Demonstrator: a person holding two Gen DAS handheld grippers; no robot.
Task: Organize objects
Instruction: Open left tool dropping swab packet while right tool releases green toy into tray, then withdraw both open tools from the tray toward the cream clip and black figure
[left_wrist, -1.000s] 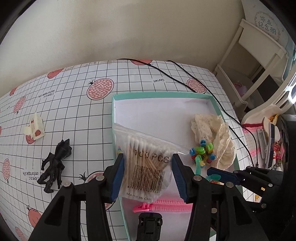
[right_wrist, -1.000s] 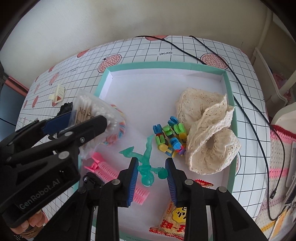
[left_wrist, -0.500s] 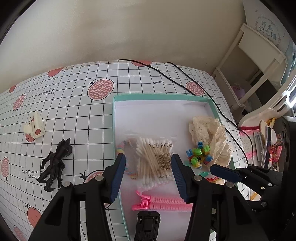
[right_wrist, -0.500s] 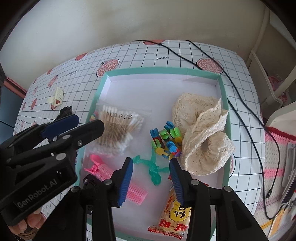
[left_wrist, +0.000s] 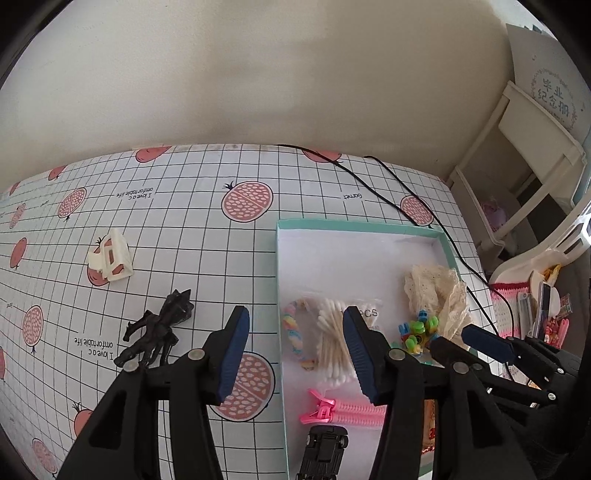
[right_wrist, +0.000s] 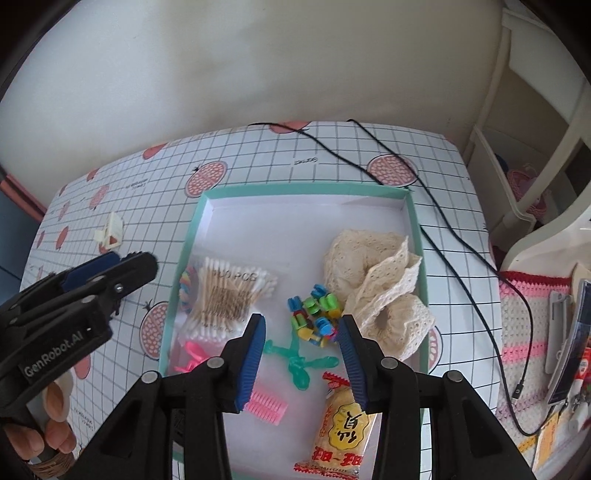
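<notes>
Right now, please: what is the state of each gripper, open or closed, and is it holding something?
Left gripper: open, holding nothing; the cotton swab bag lies in the tray.
Right gripper: open, holding nothing.

Table (left_wrist: 177, 236) bears box (left_wrist: 277, 280), figurine (left_wrist: 159, 332), clip (left_wrist: 110, 254).

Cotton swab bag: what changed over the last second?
The left gripper let go of the cotton swab bag; it now lies in the tray, and the gripper has pulled back left, open. The right gripper stayed open and empty; the other tray contents are unmoved.
</notes>
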